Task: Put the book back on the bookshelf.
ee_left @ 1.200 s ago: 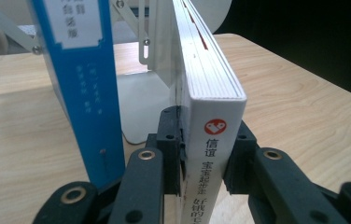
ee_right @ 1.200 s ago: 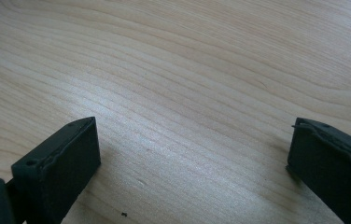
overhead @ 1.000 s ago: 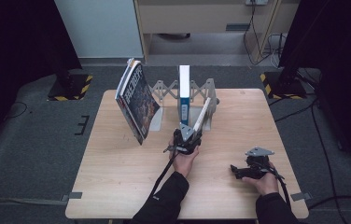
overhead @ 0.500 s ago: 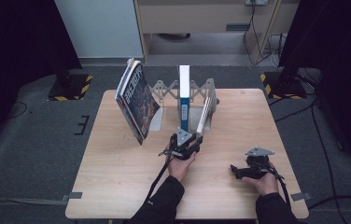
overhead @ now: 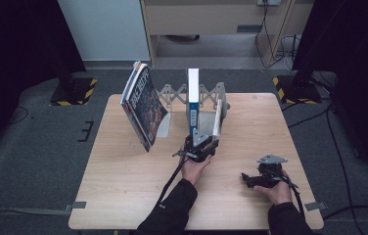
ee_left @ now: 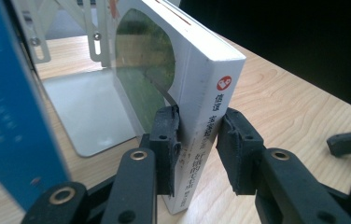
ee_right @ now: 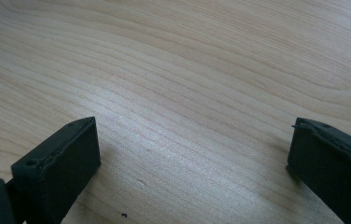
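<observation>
A white book [overhead: 217, 117] with a green cover picture [ee_left: 197, 70] stands on its lower edge in the expanding metal book rack [overhead: 172, 93], leaning slightly. My left gripper [overhead: 199, 147] is shut on the lower end of its spine, one jaw on each side [ee_left: 194, 126]. Just left of it a blue and white book [overhead: 192, 95] stands upright in the rack [ee_left: 5, 116]. My right gripper [overhead: 248, 178] rests on the table near the front right, open, with bare wood between its jaws [ee_right: 192, 158].
A large dark-covered book [overhead: 143, 105] leans at the rack's left end. The rack's metal base plate [ee_left: 89, 112] lies between the two books. The wooden table [overhead: 123, 186] has free room at front left. Black stands and cables sit on the floor around it.
The white book has tipped from a stronger lean to nearly upright in my left gripper, which shifted slightly right. The right gripper has stayed put.
</observation>
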Demonstrator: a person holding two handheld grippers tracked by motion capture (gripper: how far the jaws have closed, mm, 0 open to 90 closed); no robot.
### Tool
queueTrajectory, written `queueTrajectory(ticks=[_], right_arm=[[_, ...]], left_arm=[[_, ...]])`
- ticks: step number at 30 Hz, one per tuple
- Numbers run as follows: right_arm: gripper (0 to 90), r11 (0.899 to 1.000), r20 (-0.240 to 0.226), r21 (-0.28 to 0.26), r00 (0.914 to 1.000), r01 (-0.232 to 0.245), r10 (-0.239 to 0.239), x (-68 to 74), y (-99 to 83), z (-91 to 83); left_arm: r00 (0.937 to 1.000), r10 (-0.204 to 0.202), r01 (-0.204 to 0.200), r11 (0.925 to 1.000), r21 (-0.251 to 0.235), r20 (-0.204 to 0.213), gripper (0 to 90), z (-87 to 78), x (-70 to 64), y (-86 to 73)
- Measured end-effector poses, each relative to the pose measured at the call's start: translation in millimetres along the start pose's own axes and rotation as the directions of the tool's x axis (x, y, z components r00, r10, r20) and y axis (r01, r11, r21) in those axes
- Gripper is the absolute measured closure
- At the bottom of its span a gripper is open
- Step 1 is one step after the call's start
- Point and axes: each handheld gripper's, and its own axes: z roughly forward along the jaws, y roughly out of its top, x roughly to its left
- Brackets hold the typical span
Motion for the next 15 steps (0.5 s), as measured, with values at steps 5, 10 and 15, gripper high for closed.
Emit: queueTrajectory(ticks=[5,10,15], right_arm=[[2.4,1.000,0.000,0.000,1.0000,0.000,0.000,0.0,0.0,0.0],[2.4,1.000,0.000,0.000,1.0000,0.000,0.000,0.0,0.0,0.0],[2.4,1.000,0.000,0.000,1.0000,0.000,0.000,0.0,0.0,0.0]], left_arm=[[0.9997,0.017,-0.016,0.9997,0.019,-0.016,65.9,12.5,0.5,8.4],[0.9995,0.013,-0.013,0.9998,0.018,-0.027,65.3,22.9,3.0,13.5],[0.9990,0.009,-0.008,0.9996,0.028,-0.044,64.9,31.9,5.2,19.3]])
